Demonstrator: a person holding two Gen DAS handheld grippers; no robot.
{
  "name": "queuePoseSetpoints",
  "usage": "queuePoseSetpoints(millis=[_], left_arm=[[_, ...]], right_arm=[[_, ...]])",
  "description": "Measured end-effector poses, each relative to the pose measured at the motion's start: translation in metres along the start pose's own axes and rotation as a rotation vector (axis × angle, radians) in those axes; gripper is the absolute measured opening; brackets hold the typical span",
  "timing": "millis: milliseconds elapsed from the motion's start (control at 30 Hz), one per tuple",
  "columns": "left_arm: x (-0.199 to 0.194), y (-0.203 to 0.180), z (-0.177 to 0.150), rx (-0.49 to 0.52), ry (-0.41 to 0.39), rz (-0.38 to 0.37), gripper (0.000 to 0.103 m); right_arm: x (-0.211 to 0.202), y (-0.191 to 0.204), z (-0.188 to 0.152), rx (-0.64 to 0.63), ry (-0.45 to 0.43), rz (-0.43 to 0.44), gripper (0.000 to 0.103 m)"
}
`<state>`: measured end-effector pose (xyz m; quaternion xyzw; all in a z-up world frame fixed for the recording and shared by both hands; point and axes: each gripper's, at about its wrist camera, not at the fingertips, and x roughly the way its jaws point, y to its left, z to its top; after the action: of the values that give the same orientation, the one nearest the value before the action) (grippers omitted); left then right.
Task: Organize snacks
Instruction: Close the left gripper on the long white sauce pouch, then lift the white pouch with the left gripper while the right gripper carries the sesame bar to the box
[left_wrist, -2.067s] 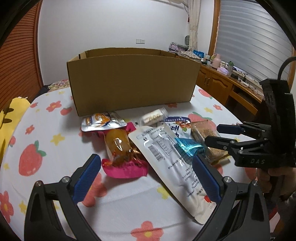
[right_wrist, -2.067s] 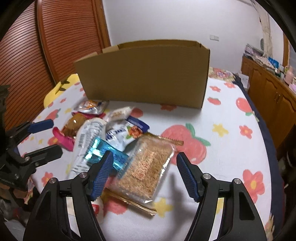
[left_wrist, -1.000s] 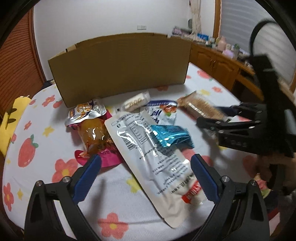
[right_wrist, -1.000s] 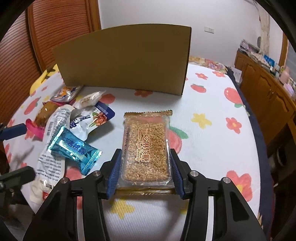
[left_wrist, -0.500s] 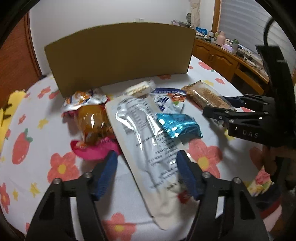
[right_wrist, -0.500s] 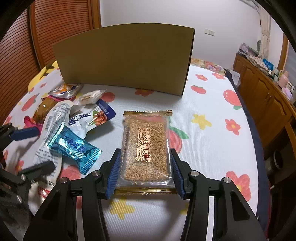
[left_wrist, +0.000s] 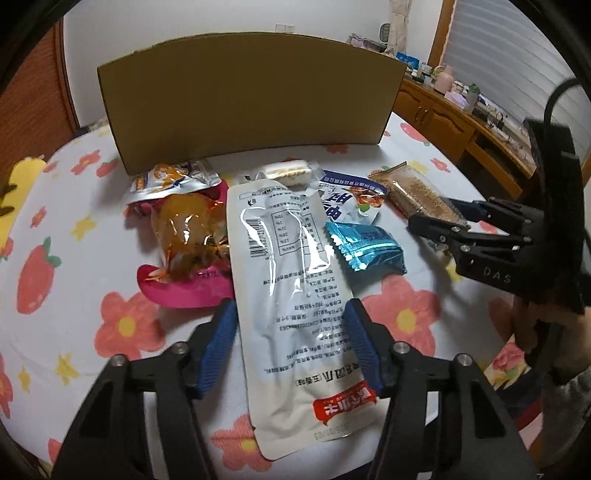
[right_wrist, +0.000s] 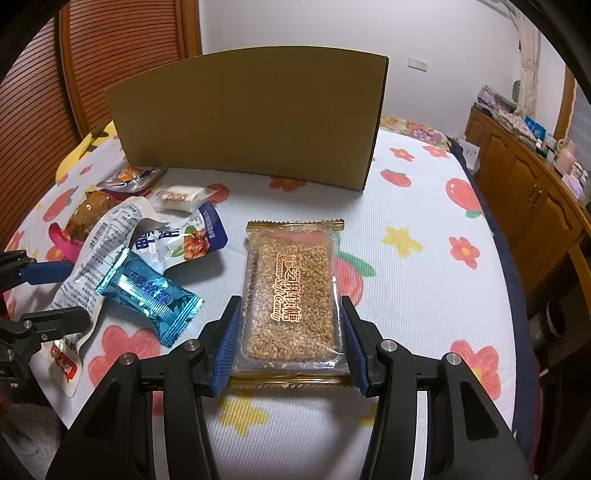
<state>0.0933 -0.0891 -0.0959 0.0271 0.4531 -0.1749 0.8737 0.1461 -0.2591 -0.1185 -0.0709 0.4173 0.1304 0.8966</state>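
The left gripper (left_wrist: 291, 350) has just been closing its jaws around the long white pouch (left_wrist: 295, 295); the blue pads now sit against both edges, where a second ago they stood wide apart. The right gripper (right_wrist: 291, 345) has not budged, jaws clamped on the sesame candy pack (right_wrist: 291, 291). The blue wrapped candy (right_wrist: 147, 293) lies at its ten o'clock, the cardboard box (right_wrist: 251, 114) at twelve.

sesame candy pack (right_wrist: 290, 291): clear, flat | long white pouch (left_wrist: 295, 295): flat, overlapping snack pile | cardboard box (left_wrist: 251, 99): upright behind
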Motion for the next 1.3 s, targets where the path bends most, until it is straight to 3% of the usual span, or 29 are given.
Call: queuePoseSetpoints(millis=[267, 533, 1000, 1300], left_arm=[[-0.013, 0.02, -0.007, -0.03, -0.002, -0.109, 0.038], [-0.029, 0.025, -0.017, -0.016, -0.026, -0.127, 0.029], [-0.04, 0.027, -0.022, 0.006, -0.096, -0.176, 0.028], [-0.06, 0.029, -0.01, 0.008, -0.177, -0.172, 0.028]], right_arm=[[0.0, 0.0, 0.0, 0.0, 0.0, 0.0, 0.051], [0.0, 0.0, 0.0, 0.0, 0.0, 0.0, 0.051], [-0.006, 0.0, -0.002, 0.005, -0.009, 0.039, 0.047], [-0.038, 0.001, -0.006, 0.041, -0.077, 0.068, 0.047]])
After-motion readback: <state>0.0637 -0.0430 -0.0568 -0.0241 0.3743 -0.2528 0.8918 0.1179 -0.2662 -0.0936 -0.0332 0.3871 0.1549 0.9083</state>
